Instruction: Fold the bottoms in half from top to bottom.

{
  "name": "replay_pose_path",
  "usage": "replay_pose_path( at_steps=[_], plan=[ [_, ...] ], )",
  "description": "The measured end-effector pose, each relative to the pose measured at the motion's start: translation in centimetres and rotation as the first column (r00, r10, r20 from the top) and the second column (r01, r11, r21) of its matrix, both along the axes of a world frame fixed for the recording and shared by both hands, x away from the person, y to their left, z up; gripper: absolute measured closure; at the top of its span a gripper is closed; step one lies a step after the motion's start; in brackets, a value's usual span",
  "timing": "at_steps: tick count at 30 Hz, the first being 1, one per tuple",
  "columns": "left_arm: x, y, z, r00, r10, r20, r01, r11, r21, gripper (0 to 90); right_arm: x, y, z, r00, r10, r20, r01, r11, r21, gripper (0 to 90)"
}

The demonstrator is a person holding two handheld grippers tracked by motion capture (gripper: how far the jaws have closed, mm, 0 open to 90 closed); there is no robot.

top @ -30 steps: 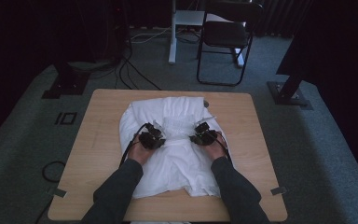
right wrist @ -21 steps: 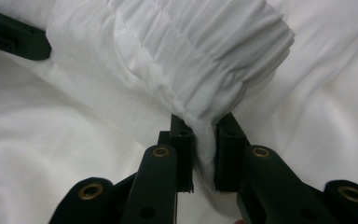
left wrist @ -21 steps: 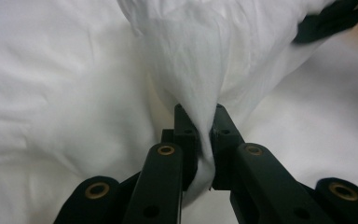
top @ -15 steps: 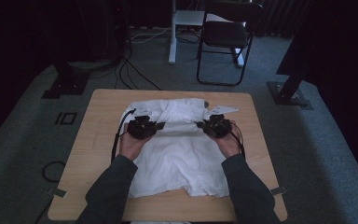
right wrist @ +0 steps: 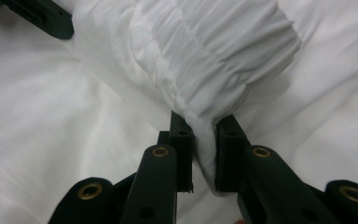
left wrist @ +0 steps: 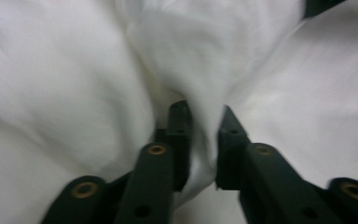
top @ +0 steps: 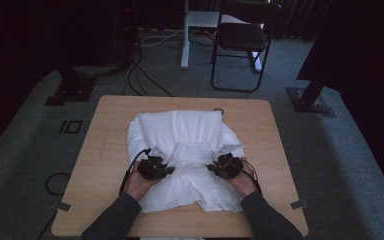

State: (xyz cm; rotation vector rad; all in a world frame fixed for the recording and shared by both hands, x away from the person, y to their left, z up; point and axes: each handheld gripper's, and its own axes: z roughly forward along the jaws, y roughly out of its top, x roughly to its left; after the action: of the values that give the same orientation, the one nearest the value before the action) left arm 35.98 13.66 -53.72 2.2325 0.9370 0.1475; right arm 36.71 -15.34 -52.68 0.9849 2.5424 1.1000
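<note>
Garment: white crumpled cloth garment (top: 185,150) on light wooden counter (top: 105,145)
Left tool (left wrist: 204,122): jaws just opening, fold between them, pads barely pressing
Right tool (right wrist: 204,128): clenched on gathered edge

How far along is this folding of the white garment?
Partway, it seems. Done: the white garment lies bunched into a compact shape mid-table, its far part already doubled over. In hand: the left gripper and right gripper each pinch a fold of cloth; the left's jaws have just been opening slightly. Left: probably laying the gathered band flat and squaring the near edge.
</note>
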Motion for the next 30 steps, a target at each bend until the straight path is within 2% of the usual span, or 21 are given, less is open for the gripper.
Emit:
replay_pose_path(
  at_steps=[1, 2, 3, 5, 7, 9, 10, 11, 12, 13, 14, 15, 16, 18, 20, 22, 24, 26, 27, 29, 30],
  plan=[
    [0.1, 0.2, -0.5, 0.9997, 0.002, -0.023, -0.003, 0.9996, -0.027, 72.6, 0.0, 0.1, -0.8, 0.9997, -0.004, -0.025, 0.004, 1.0, 0.001, 77.4],
    [0.2, 0.5, -0.6, 0.9992, 0.0, -0.04, -0.003, 0.9979, -0.065, 68.7, 0.1, 0.0, -1.3, 0.999, -0.006, -0.043, 0.007, 1.0, 0.003, 73.6],
    [0.2, 0.6, -0.3, 0.999, 0.003, -0.044, -0.007, 0.9962, -0.086, 64.4, 0.2, -0.1, -1.5, 0.9981, -0.018, -0.059, 0.019, 1.0, 0.016, 67.7],
    [0.0, 0.9, 0.9, 0.9999, 0.004, -0.009, -0.005, 0.9952, -0.098, 57.6, 0.2, -0.6, -1.2, 0.9957, -0.025, -0.089, 0.029, 0.999, 0.046, 55.4],
    [-0.1, 1.4, 2.4, 0.9997, 0.014, 0.021, -0.011, 0.9918, -0.127, 53.6, -0.1, -1.3, -0.1, 0.9975, -0.022, -0.067, 0.025, 0.998, 0.053, 45.5],
    [0.1, 1.9, 3.8, 0.9977, 0.033, 0.058, -0.025, 0.9892, -0.145, 52.0, -0.4, -2.3, 1.4, 0.9995, -0.018, -0.027, 0.02, 0.995, 0.094, 40.1],
    [0.4, 2.1, 4.3, 0.9966, 0.041, 0.072, -0.03, 0.9886, -0.147, 53.0, -0.4, -2.8, 2.2, 0.9998, -0.019, -0.008, 0.02, 0.992, 0.125, 40.2],
    [0.7, 2.2, 4.7, 0.9952, 0.052, 0.084, -0.04, 0.9888, -0.144, 60.4, -0.3, -3.3, 3.0, 0.9996, -0.025, 0.01, 0.023, 0.987, 0.156, 46.8],
    [1.1, 2.1, 5.0, 0.9933, 0.068, 0.094, -0.056, 0.9904, -0.126, 75.3, -0.1, -3.7, 3.7, 0.9987, -0.033, 0.039, 0.026, 0.985, 0.171, 62.0],
    [1.7, 2.0, 5.0, 0.9921, 0.087, 0.091, -0.077, 0.9915, -0.105, 84.9, 0.2, -3.9, 4.2, 0.9965, -0.056, 0.063, 0.045, 0.985, 0.167, 72.6],
    [2.3, 1.7, 4.9, 0.9914, 0.1, 0.085, -0.091, 0.9911, -0.097, 90.0, 0.9, -3.9, 4.5, 0.9943, -0.079, 0.071, 0.068, 0.985, 0.156, 78.7],
    [2.9, 1.2, 4.7, 0.9917, 0.104, 0.076, -0.098, 0.9915, -0.086, 90.0, 1.6, -3.8, 4.6, 0.9925, -0.103, 0.065, 0.093, 0.984, 0.149, 81.1],
    [3.5, 0.6, 4.4, 0.9922, 0.106, 0.066, -0.102, 0.9923, -0.07, 90.0, 2.5, -3.6, 4.5, 0.9904, -0.124, 0.061, 0.115, 0.983, 0.141, 82.1],
    [4.7, -0.6, 3.4, 0.9938, 0.105, 0.035, -0.103, 0.9927, -0.064, 90.0, 4.4, -2.8, 3.8, 0.9868, -0.159, 0.031, 0.154, 0.981, 0.117, 81.1],
    [5.7, -1.7, 2.4, 0.994, 0.108, 0.021, -0.107, 0.9941, -0.018, 90.0, 6.2, -2.0, 2.6, 0.9829, -0.184, 0.009, 0.182, 0.98, 0.084, 78.4],
    [6.3, -2.4, 1.5, 0.9938, 0.111, -0.008, -0.111, 0.9937, -0.009, 90.0, 7.7, -1.5, 1.3, 0.9807, -0.194, -0.023, 0.195, 0.979, 0.065, 76.9],
    [6.5, -2.7, 0.8, 0.9941, 0.105, -0.026, -0.105, 0.9944, 0.01, 89.2, 8.8, -1.2, 0.0, 0.9795, -0.186, -0.077, 0.191, 0.98, 0.062, 75.2],
    [6.0, -2.7, 0.6, 0.9957, 0.089, -0.023, -0.089, 0.996, 0.007, 88.7, 9.1, -1.4, -0.9, 0.979, -0.168, -0.115, 0.178, 0.981, 0.081, 75.2],
    [5.6, -2.6, 0.7, 0.997, 0.077, -0.013, -0.077, 0.997, -0.004, 88.2, 8.9, -1.6, -0.9, 0.9794, -0.156, -0.128, 0.171, 0.979, 0.114, 75.1],
    [4.5, -2.4, 0.9, 0.9991, 0.04, 0.011, -0.039, 0.9986, -0.036, 87.4, 8.2, -2.3, -0.7, 0.9825, -0.126, -0.137, 0.149, 0.974, 0.172, 74.0],
    [3.8, -2.4, 0.9, 0.9994, 0.023, 0.027, -0.022, 0.9987, -0.047, 87.4, 7.7, -2.6, -0.5, 0.9852, -0.11, -0.132, 0.133, 0.973, 0.186, 72.9]
  ],
)
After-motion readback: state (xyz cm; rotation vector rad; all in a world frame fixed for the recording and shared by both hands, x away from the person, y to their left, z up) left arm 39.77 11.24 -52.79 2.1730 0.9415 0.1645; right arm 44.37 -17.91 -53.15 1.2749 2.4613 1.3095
